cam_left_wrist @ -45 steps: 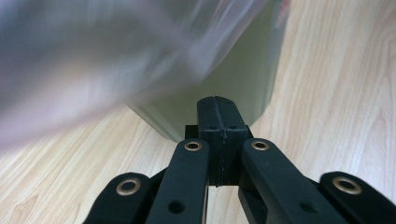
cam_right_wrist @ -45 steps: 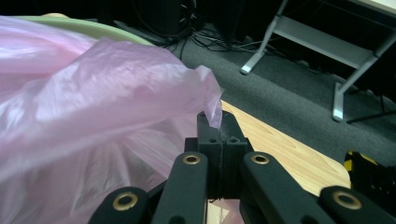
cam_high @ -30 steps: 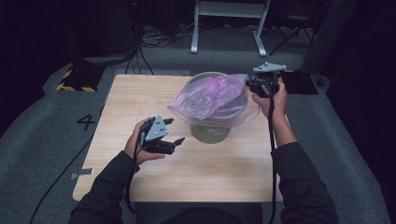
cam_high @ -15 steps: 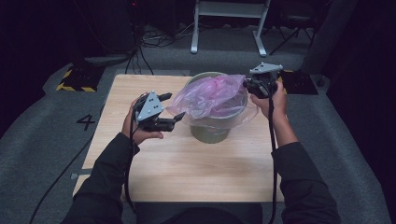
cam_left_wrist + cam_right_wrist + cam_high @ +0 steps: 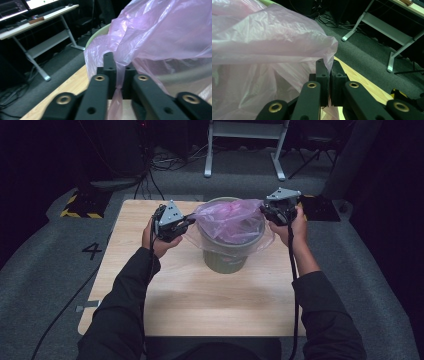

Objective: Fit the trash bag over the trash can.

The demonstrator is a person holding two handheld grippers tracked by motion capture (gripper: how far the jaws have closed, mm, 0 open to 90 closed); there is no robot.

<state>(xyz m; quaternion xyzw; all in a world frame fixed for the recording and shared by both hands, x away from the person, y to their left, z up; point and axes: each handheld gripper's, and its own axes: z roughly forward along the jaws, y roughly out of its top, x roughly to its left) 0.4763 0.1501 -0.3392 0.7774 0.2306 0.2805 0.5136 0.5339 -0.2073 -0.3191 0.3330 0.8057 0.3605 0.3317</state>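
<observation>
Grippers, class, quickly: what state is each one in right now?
Left gripper: jaws have just been closing, now shut on the thin pink plastic bag.
Right gripper: shut on the same bag's opposite edge.
</observation>
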